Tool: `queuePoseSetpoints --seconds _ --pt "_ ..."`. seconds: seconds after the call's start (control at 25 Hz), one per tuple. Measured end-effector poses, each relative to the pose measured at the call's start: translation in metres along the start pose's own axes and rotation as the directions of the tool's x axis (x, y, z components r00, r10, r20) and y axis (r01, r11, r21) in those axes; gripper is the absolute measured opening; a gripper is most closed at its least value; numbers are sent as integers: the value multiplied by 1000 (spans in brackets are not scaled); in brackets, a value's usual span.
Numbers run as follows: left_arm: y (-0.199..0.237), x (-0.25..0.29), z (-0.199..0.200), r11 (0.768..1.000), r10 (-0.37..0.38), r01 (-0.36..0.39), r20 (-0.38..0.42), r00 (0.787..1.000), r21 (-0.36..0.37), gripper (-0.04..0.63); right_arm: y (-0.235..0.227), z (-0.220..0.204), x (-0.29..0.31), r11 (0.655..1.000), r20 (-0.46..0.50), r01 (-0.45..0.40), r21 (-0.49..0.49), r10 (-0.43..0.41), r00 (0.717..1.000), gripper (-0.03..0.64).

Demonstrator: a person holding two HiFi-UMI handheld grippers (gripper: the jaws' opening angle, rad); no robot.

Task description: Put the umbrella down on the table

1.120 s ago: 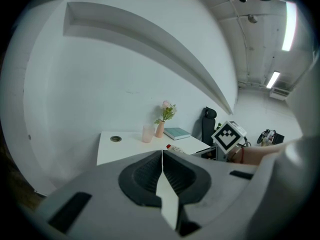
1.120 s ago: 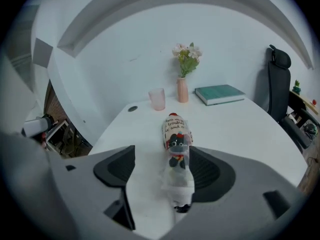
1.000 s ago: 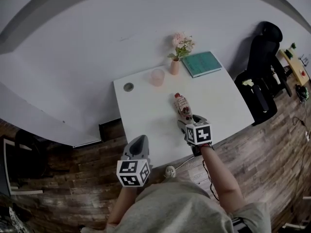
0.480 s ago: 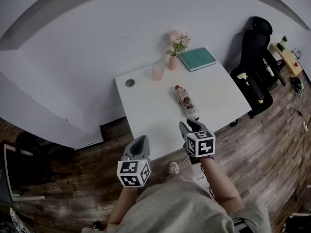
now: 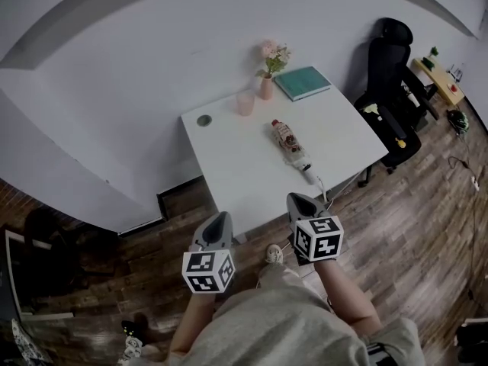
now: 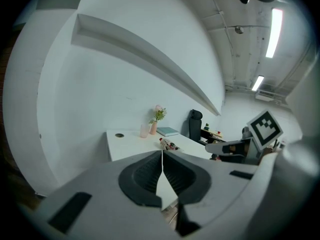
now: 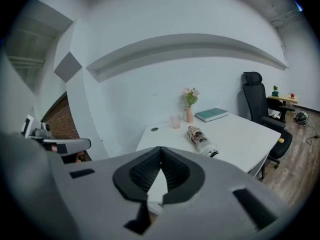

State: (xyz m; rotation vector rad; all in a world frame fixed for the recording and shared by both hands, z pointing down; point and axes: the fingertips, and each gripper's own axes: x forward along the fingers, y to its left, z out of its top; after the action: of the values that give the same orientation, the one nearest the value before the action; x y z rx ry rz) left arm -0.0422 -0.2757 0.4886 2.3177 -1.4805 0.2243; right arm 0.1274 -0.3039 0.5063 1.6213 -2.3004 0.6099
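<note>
The folded umbrella [image 5: 292, 145] with a patterned cover lies flat on the white table [image 5: 244, 170], handle end toward the front edge. It also shows in the left gripper view [image 6: 169, 144] and the right gripper view [image 7: 201, 138]. My right gripper [image 5: 294, 199] hangs in front of the table's edge, well short of the umbrella; its jaws have just been closing and are shut with nothing between them [image 7: 160, 149]. My left gripper [image 5: 221, 217] is held off the table to the left, shut and empty [image 6: 161, 152].
At the table's far side stand a pink cup [image 5: 245, 103], a vase of flowers [image 5: 267, 81] and a teal book [image 5: 303, 82]. A round cable hole [image 5: 203, 120] is at the back left. A black office chair [image 5: 389, 90] stands to the right on wooden floor.
The right gripper let go of the umbrella, drew back off the table and closed. The left gripper also moved back with the person. The umbrella stays on the table.
</note>
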Motion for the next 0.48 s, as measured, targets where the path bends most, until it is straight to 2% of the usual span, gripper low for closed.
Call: queuePoseSetpoints --seconds 0.32,0.48 --pt "-6 -51 -25 1000 -24 24 5 1000 14 8 34 -21 -52 1000 59 12 -7 -12 998 5" --pt "-10 -80 -40 999 -38 38 -1 999 20 9 57 -42 -76 1000 43 -4 -11 4 999 5"
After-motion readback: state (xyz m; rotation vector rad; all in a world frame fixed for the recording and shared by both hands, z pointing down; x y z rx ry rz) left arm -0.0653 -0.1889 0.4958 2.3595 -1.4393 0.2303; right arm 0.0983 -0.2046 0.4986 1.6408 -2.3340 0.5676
